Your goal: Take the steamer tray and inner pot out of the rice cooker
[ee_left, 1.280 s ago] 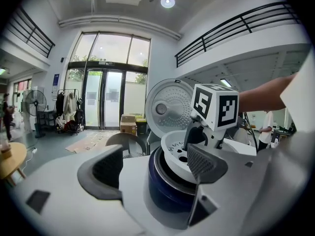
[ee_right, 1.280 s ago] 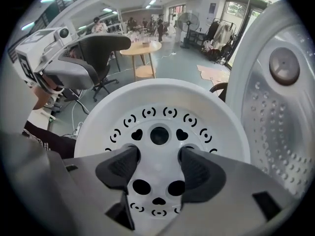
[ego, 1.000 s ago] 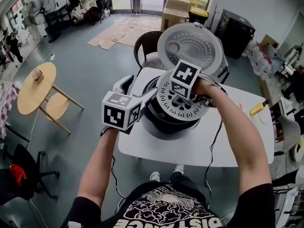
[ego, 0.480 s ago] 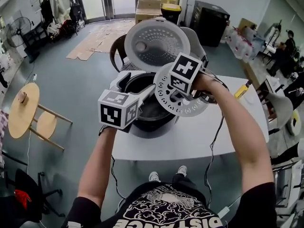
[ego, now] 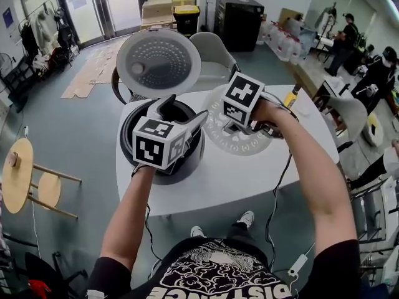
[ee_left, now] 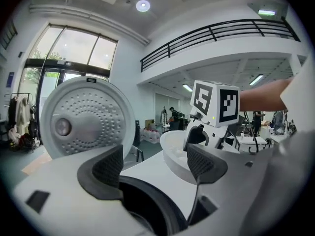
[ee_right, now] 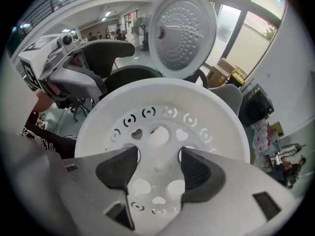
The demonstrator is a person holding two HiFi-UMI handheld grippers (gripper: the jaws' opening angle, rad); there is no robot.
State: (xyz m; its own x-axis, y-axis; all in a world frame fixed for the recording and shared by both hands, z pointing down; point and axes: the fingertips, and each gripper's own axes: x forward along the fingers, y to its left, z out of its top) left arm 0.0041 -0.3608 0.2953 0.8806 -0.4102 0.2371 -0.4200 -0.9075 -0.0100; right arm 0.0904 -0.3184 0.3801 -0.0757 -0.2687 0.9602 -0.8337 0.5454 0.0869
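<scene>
While pinching the steamer tray at its middle with the right tongs, holds it up above the bench, just right of the rice cooker. Has both dark pads set on either side of the tray's hub, among its round and heart-shaped holes: closed on the tray, though standing fairly wide. Points these tongs steeply down, marker cube on top, right hand wrapped round the grip behind it.

Carries the left tongs open, pads apart with nothing between them, only a view across to the tray and the other cube. Hovers them nearly level over the near rim of the cooker's dark mouth. Hides most of that mouth under the left cube in the head view; cannot tell the inner pot from the cooker's rim there.

Has the cooker's lid swung up and standing open at the back, its perforated grey inner plate facing forward. Has the cooker on the left part of the white bench, a yellow-handled thing lying near the far right edge, a cable hanging off the near edge.

Beyond the bench: a pale chair just behind the lid, a round wooden side table well off to the left, cardboard boxes by the glass doors, people far back on the right.
</scene>
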